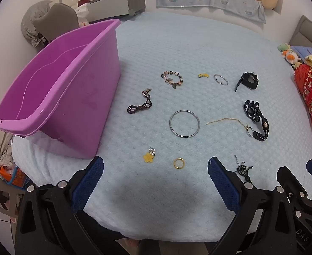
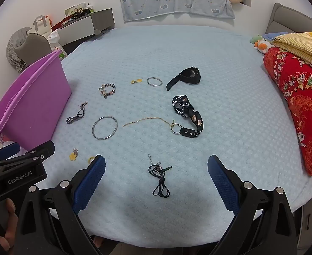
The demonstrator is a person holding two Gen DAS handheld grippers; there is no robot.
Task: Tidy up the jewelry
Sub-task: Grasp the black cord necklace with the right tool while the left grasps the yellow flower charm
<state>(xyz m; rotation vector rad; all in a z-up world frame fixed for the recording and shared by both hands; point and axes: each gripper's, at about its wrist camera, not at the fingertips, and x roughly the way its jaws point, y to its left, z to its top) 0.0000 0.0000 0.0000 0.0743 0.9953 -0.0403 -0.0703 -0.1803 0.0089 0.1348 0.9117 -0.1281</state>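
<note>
Pale blue blanket (image 2: 177,53) covers the whole bed; its near edge is cut off behind both tools. Purple bin (image 1: 56,89) sits at the left edge, long axis running near-to-far, far end partly out of frame in the right wrist view. Red quilt (image 2: 300,110) is piled at right. Jewelry lies spread on the blanket mid-bed: black lanyard (image 2: 187,114) w/ gold chain (image 2: 147,120) trailing left, steel bangle (image 2: 104,127) left of that, bead bracelet (image 1: 172,79) farther back. Gold ring (image 1: 179,162) is half hidden behind a finger in the right wrist view. Left gripper (image 1: 156,182) spread wide, holding nothing; right gripper (image 2: 156,182) likewise, dark cord necklace (image 2: 160,178) lying between its fingers, untouched.
</note>
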